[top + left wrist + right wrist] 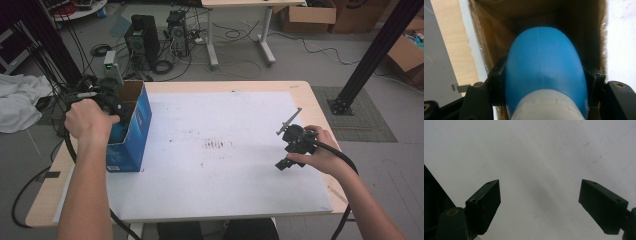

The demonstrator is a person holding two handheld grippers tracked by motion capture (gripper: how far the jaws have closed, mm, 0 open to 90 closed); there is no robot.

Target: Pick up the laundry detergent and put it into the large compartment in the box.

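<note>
Already your left gripper [541, 100], fingers [497, 82] clenched on the smooth blue plastic bottle [544, 72], is inside the open blue cardboard box [131, 131]. Release remains; your right gripper [539, 202] rests released on the worktop [225, 170].

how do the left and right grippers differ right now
The left gripper has its fingers shut on a blue bottle, while the right gripper holds nothing, its fingers spread wide. The left gripper reaches down into the open blue box at the table's left edge; the right gripper sits over the bare white sheet on the right. Both have black fingers and are hand-held.
</note>
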